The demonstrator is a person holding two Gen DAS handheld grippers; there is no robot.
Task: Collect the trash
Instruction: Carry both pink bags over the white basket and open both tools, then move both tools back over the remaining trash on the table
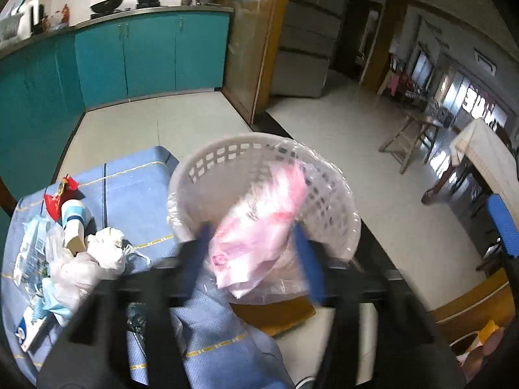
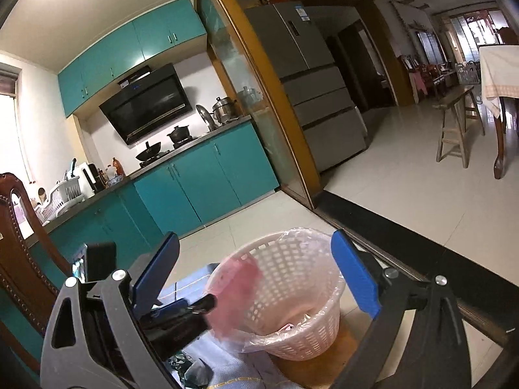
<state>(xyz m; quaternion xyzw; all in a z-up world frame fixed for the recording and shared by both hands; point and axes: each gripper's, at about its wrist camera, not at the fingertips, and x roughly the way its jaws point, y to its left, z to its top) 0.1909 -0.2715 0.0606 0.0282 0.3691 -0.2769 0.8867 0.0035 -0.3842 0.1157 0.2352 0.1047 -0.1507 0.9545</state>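
1. My left fingers [image 1: 256, 259] stand wide apart; a blurred pink bag [image 1: 256, 227] sits between them, over the basket's [image 1: 227, 155] mouth. I cannot tell whether they touch it.
2. My right fingers [image 2: 256, 278] are spread wide and hold nothing; the basket lies between and beyond them.
3. Left of my left fingers, more trash [image 1: 74, 253] is heaped on the blue-clothed surface [image 1: 136, 188].
4. Ahead: teal cabinets [image 2: 207, 175], stove, pale tiled floor [image 1: 340, 123], and a fridge [image 2: 311, 84] to the right.
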